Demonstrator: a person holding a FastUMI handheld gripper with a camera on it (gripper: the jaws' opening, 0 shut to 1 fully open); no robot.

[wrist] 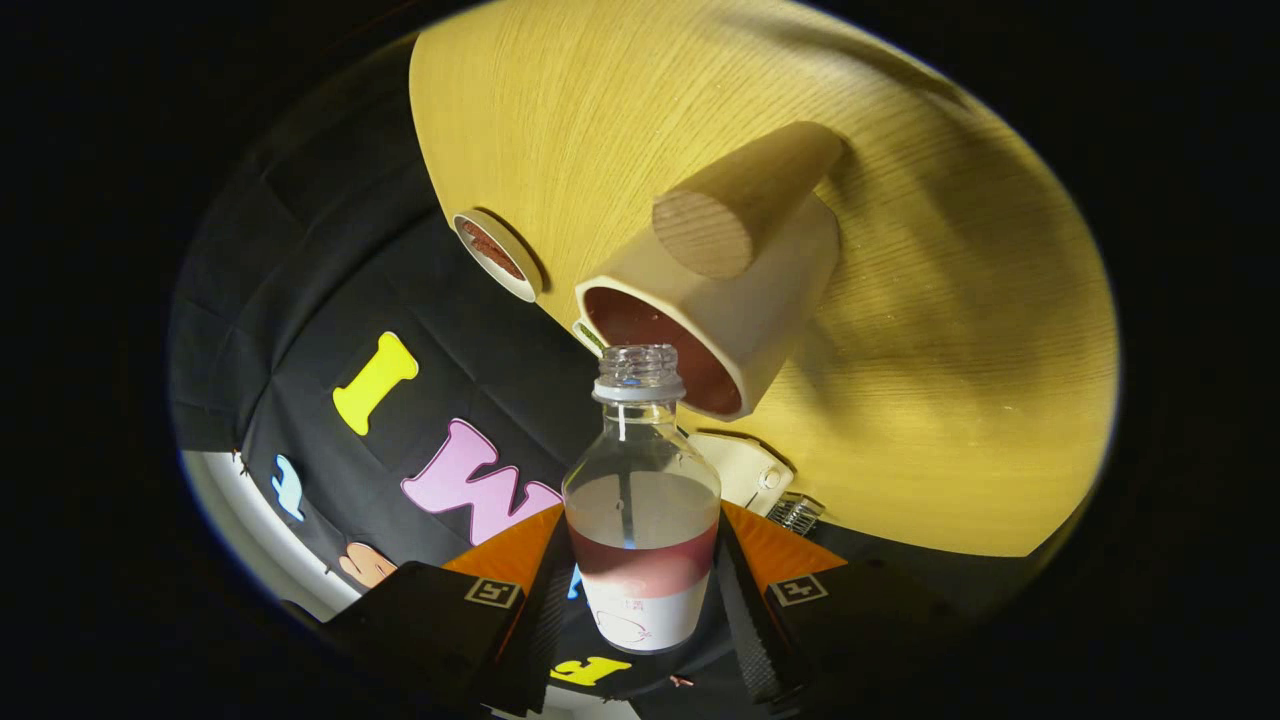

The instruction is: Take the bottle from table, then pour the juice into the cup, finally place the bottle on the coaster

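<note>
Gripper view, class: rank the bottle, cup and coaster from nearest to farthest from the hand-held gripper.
1. Bottle: clamped between the hand-held gripper's fingers.
2. Cup: just beyond the bottle's open mouth.
3. Coaster: farther along the table, beside the cup.

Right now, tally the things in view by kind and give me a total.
Bottle, gripped between the gripper fingers: 1
Cup with wooden handle: 1
Coaster: 1
Wooden table: 1
Total: 4

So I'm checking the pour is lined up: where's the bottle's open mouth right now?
In the gripper view, the clear plastic bottle is clamped between the gripper fingers, its capless mouth just ahead of them, right at the rim of the cream, red-lined cup on the wooden table.
</note>
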